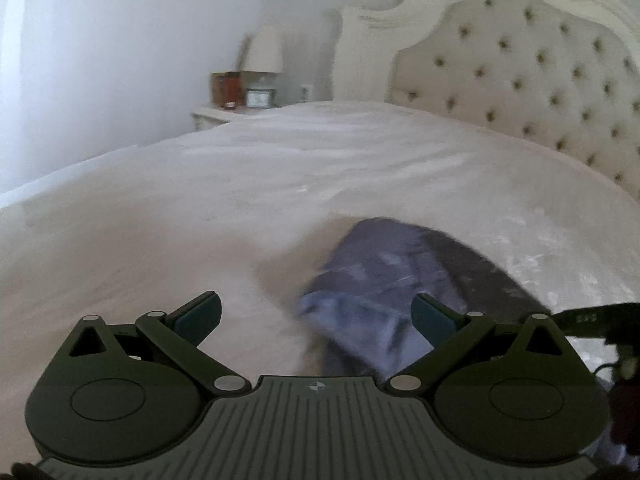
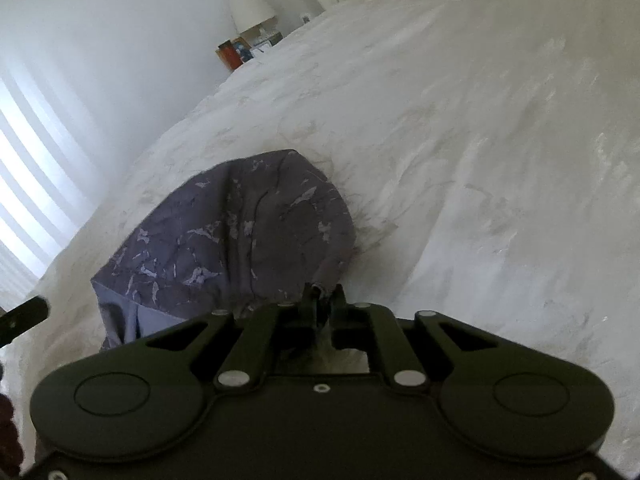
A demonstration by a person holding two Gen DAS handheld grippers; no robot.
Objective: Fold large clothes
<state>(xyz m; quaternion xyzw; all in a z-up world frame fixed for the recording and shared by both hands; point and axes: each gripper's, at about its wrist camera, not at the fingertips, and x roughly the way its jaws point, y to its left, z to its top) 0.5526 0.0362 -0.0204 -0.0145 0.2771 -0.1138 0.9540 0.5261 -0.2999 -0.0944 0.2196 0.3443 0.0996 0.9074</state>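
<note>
A grey-purple patterned garment (image 2: 248,232) lies bunched on the white bed (image 2: 460,140). My right gripper (image 2: 323,300) is shut on an edge of the garment, with cloth pinched between its fingertips. In the left wrist view the same garment (image 1: 384,276) lies blurred ahead and to the right. My left gripper (image 1: 316,316) is open and empty, just above the bed, its right finger (image 1: 434,318) over the garment's near edge. The right gripper's body (image 1: 588,316) shows at the far right of the left wrist view.
A tufted cream headboard (image 1: 520,64) stands at the right. A nightstand (image 1: 224,114) with a lamp (image 1: 264,50), a brown box and a small frame stands beyond the bed's far side. A bright window (image 2: 24,184) is at the left.
</note>
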